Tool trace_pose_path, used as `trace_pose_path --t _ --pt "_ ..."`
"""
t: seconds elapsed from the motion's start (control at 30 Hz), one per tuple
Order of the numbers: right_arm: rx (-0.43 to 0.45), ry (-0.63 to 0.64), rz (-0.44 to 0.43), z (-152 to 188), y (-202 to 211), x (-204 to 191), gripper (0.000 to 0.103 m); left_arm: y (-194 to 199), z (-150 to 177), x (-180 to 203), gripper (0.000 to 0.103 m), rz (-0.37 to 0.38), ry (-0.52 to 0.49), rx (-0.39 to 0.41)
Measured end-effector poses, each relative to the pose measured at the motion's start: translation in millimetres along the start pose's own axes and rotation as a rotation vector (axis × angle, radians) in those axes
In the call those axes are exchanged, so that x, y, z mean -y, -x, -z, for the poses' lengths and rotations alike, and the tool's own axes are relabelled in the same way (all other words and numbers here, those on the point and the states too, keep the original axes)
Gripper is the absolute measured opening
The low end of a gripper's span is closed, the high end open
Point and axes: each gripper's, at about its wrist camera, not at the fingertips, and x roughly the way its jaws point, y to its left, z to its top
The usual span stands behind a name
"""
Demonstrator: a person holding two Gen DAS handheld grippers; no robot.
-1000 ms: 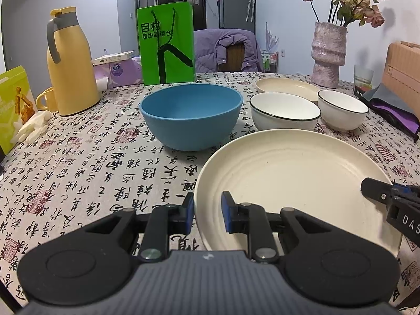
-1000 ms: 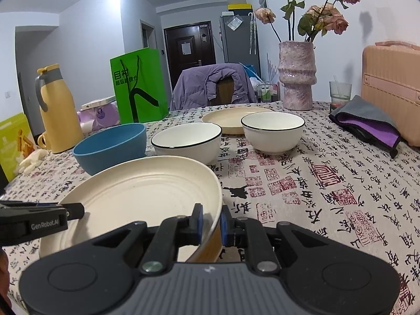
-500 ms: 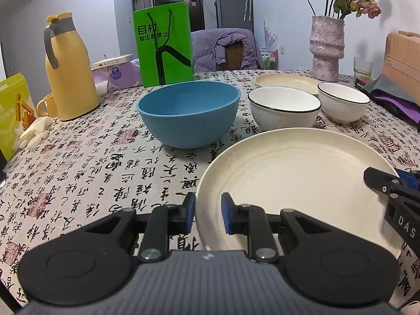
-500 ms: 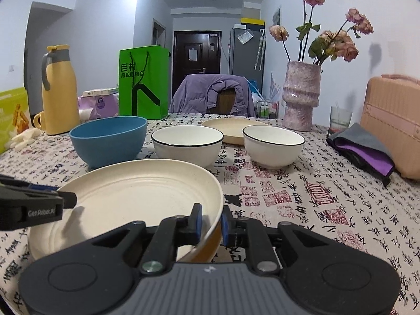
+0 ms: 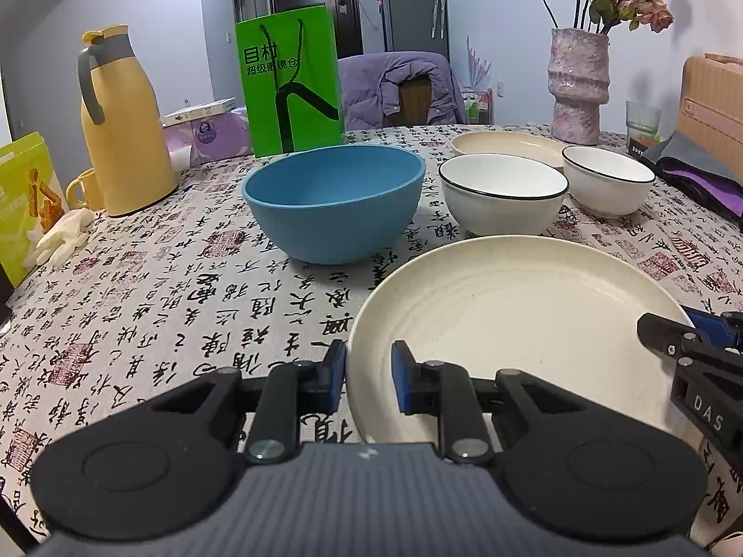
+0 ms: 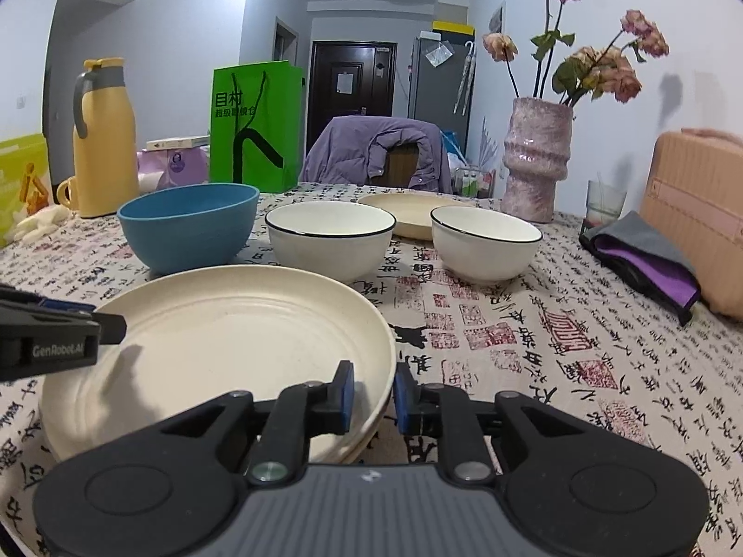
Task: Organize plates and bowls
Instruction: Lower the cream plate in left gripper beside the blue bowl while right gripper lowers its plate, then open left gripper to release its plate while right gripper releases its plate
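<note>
Hand-held gripper [image 5: 369, 375] on the left clamps the round, ridged cream plate's [image 5: 511, 320] smooth rim; right one [image 6: 374, 392] just loosening

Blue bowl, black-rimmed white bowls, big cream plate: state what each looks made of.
Blue bowl: matte, uniform colour, no glare; likely plastic or plant-fibre composite. White bowls: glossy, painted black rim line; probably glazed ceramic. Cream plate: dull, faintly speckled, concentric ridges; probably wheat-straw or bamboo-fibre plastic, though matte stoneware is possible.
</note>
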Motion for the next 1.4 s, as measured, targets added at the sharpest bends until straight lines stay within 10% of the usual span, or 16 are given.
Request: trace_pose_path --t 0.93,1.33,1.4 --pt "0.037 -0.143 -0.072 -8 10 26 0.013 5 -4 -4 0.026 0.019 0.020 0.015" --pt "0.090 -0.238 -0.141 -22 22 53 0.090 27 -22 -9 0.103 0.058 0.049 0.120" --pt "0.104 -0.245 -0.149 -26 24 58 0.102 32 -25 -11 0.103 0.076 0.066 0.155"
